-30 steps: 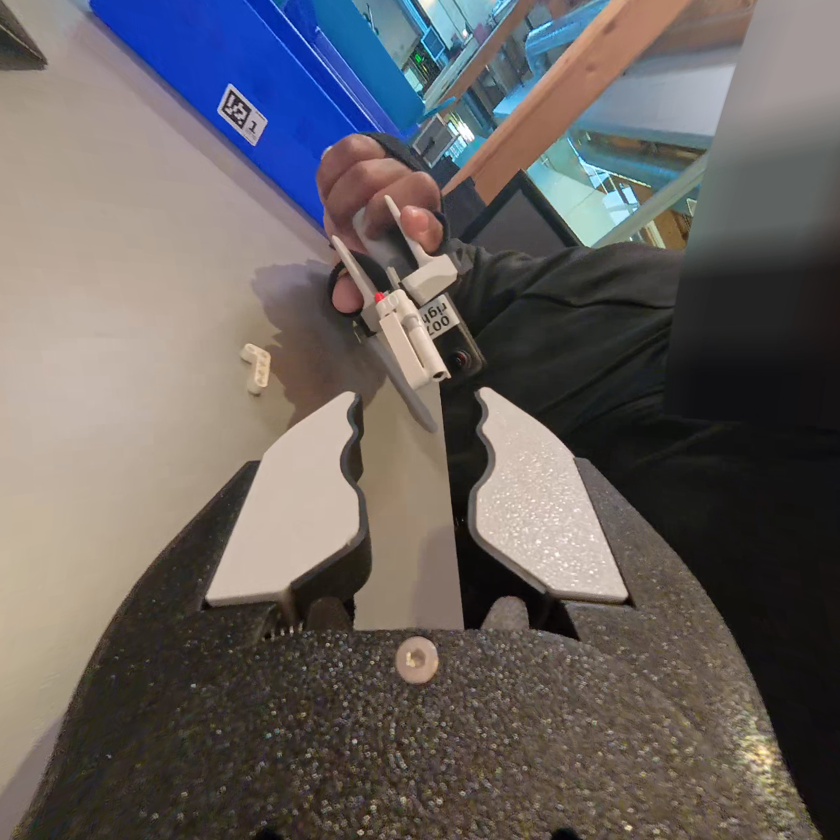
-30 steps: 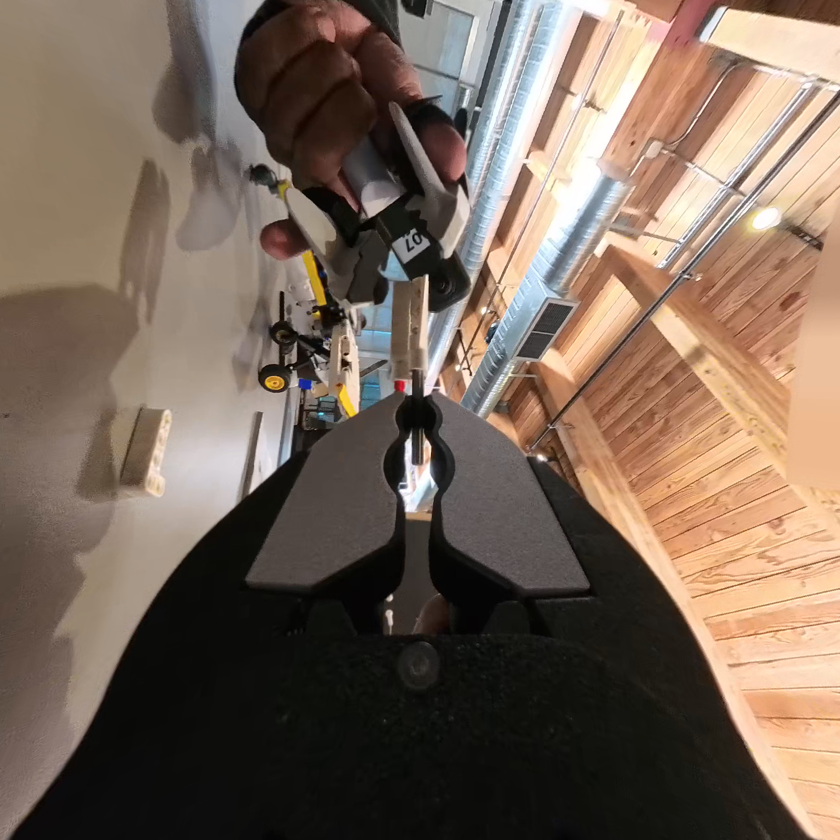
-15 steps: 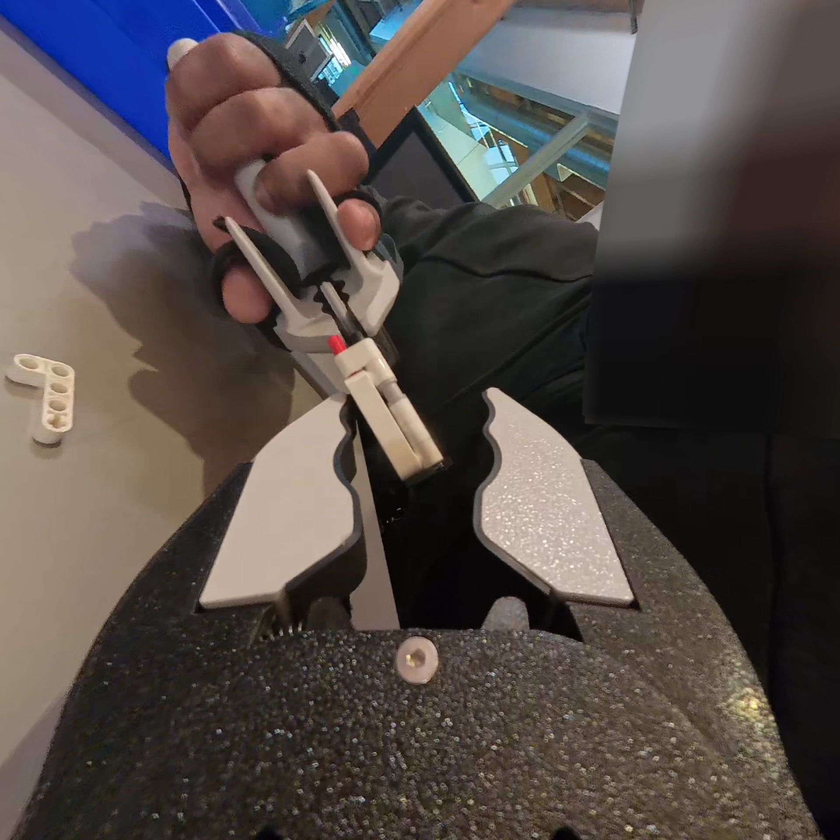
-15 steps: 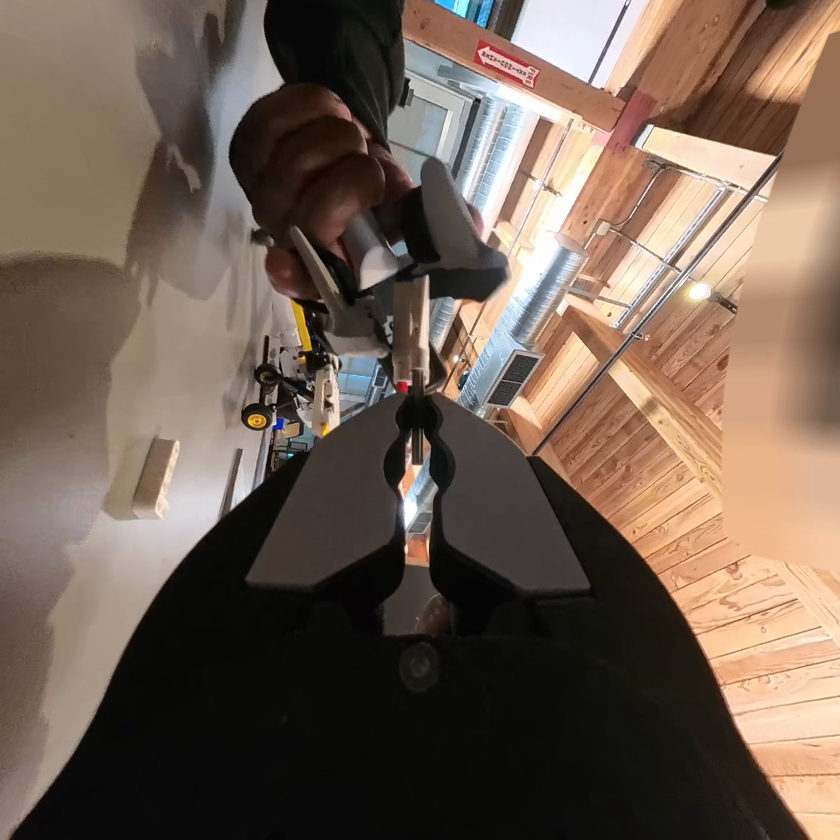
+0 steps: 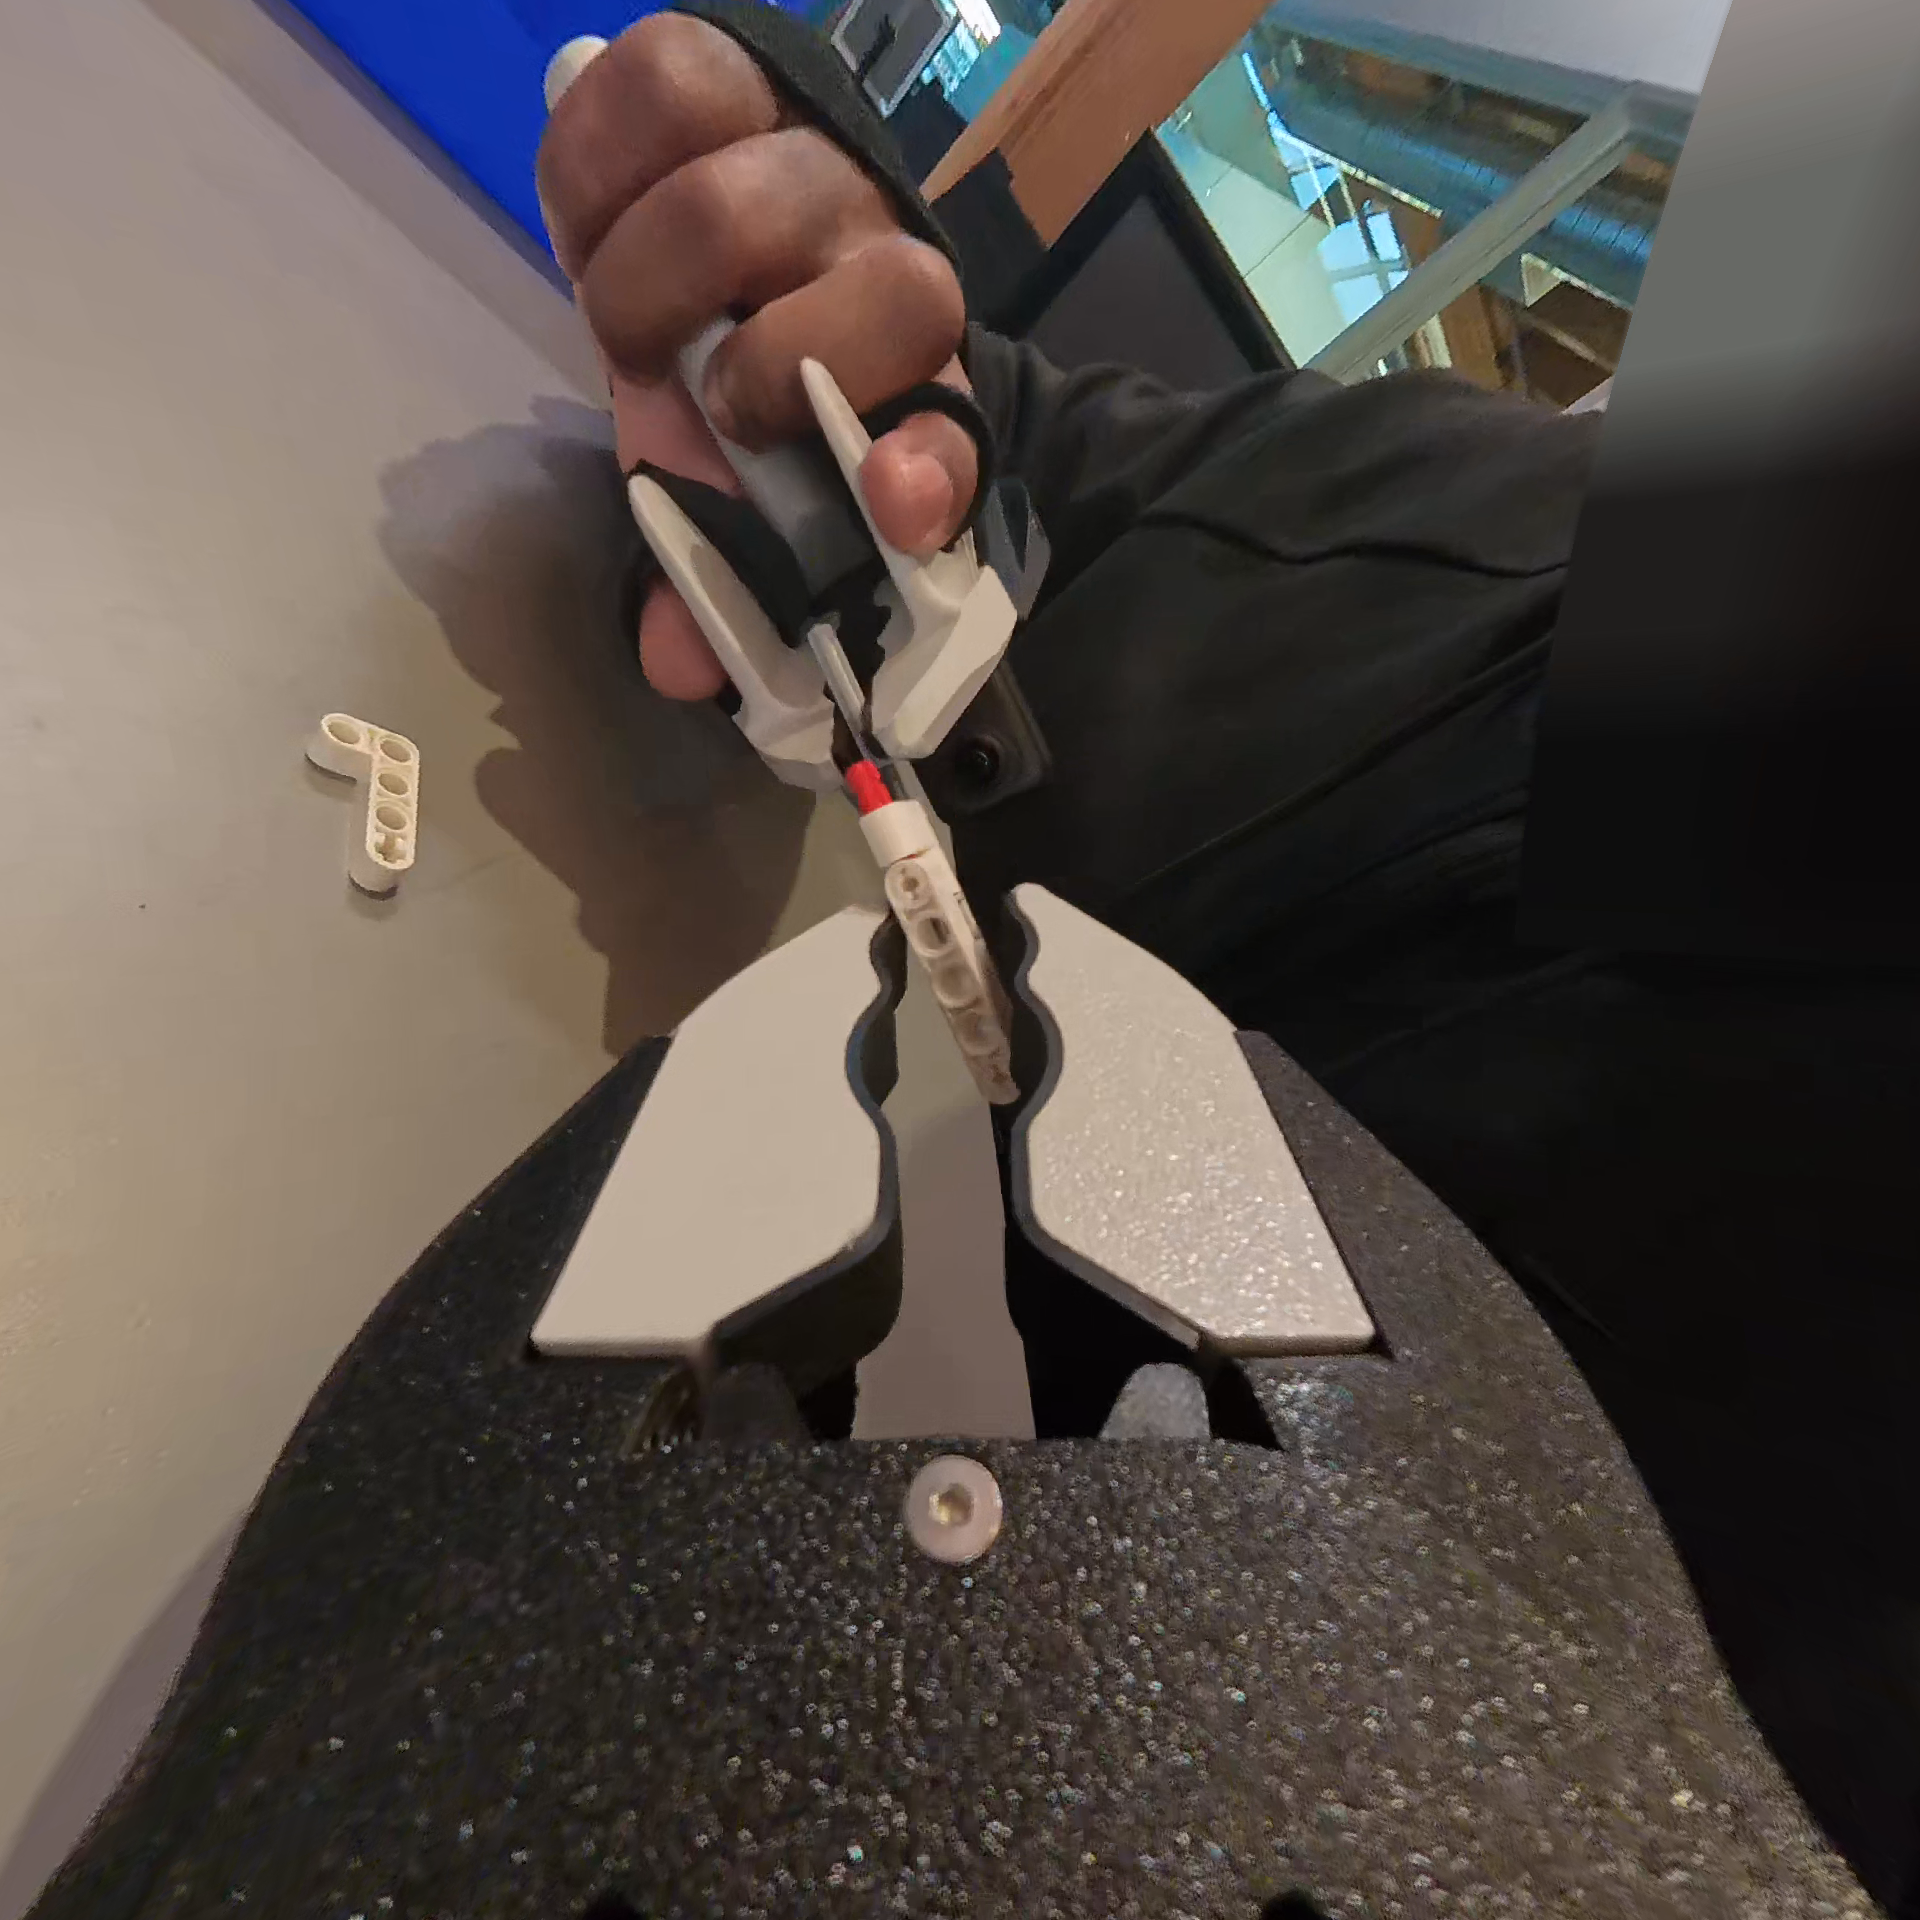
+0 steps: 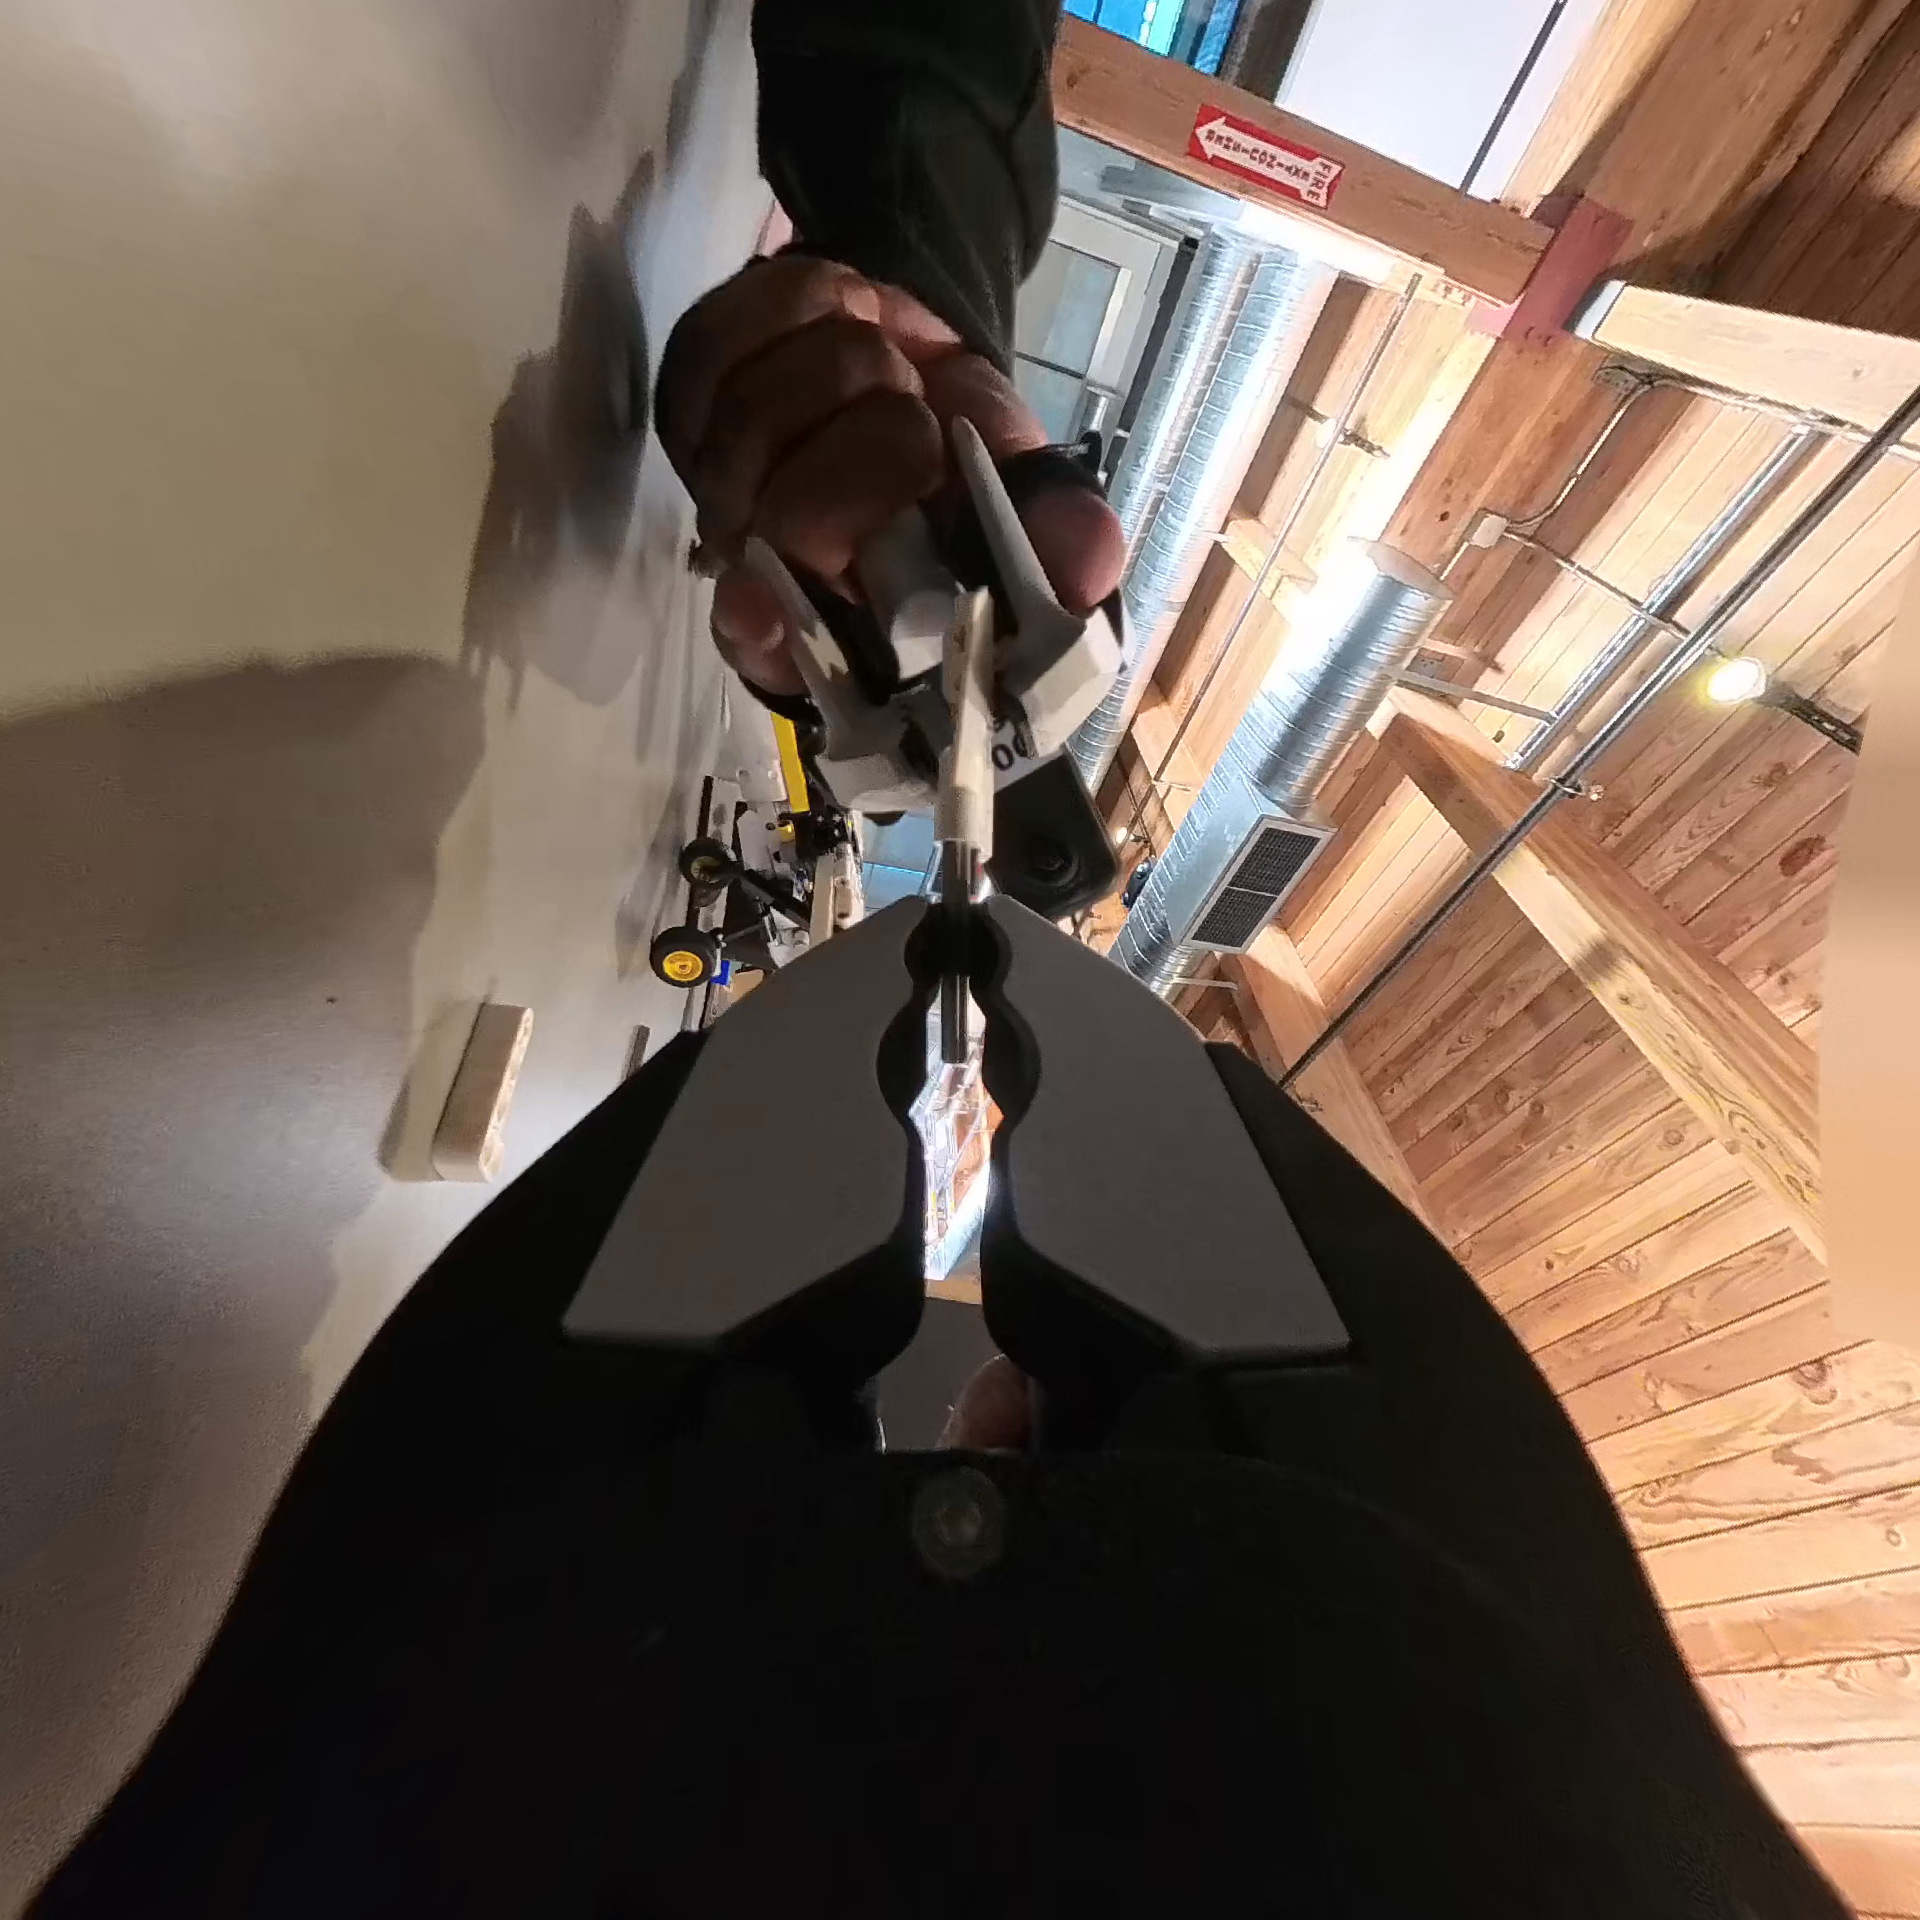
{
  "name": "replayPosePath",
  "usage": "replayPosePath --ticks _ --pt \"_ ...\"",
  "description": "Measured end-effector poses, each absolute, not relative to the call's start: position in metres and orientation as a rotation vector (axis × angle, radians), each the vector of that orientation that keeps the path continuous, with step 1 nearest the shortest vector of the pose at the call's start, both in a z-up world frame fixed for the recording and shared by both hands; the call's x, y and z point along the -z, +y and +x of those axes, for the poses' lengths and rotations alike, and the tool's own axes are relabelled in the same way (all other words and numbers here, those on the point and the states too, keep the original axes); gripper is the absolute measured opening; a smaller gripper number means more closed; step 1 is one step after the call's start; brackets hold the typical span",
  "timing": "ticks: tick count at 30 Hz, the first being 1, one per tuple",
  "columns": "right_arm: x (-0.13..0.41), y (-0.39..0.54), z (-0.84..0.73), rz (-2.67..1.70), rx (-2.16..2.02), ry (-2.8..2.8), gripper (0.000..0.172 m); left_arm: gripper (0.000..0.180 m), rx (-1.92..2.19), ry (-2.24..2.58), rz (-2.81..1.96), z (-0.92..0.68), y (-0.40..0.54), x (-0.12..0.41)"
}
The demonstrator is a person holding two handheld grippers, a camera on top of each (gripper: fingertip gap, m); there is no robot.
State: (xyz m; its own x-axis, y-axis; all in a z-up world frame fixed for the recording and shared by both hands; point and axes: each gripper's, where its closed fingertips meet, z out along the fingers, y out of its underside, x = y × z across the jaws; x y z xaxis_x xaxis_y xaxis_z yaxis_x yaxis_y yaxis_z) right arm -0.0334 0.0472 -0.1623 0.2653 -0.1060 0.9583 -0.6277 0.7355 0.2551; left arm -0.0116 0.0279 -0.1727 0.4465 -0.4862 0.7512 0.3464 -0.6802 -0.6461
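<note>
In the left wrist view my left gripper point(image 5: 945, 920) has its jaws narrowed around a white holed beam point(image 5: 951, 987). The beam leans against the right finger, and a strip of table shows between it and the left pad. The beam hangs on a white connector point(image 5: 902, 826) with a red bush point(image 5: 864, 784) on a thin black axle. My right gripper point(image 5: 852, 738), held by a hand, is shut on that axle. In the right wrist view the axle point(image 6: 954, 997) is pinched between the right gripper's point(image 6: 956, 920) dark fingertips, and the left gripper point(image 6: 966, 665) faces it.
A white L-shaped beam point(image 5: 374, 800) lies on the grey table point(image 5: 156, 520) to the left; it also shows in the right wrist view point(image 6: 468, 1091). A blue bin point(image 5: 447, 94) stands at the back. A model vehicle with yellow wheels point(image 6: 748, 904) stands on the table. The grippers are tip to tip, or close to it.
The right gripper has carried the axle and beam in between my left fingers. The left jaws stood wide open and have since drawn in around the beam. The right grasp is unchanged.
</note>
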Motion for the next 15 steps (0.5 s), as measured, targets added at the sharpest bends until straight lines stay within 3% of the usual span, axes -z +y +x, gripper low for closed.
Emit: replayPosePath --ticks 15 --pt "0.172 0.060 -0.047 0.581 -0.406 -1.423 0.012 0.008 1.140 -0.007 -1.984 -0.026 0.047 0.191"
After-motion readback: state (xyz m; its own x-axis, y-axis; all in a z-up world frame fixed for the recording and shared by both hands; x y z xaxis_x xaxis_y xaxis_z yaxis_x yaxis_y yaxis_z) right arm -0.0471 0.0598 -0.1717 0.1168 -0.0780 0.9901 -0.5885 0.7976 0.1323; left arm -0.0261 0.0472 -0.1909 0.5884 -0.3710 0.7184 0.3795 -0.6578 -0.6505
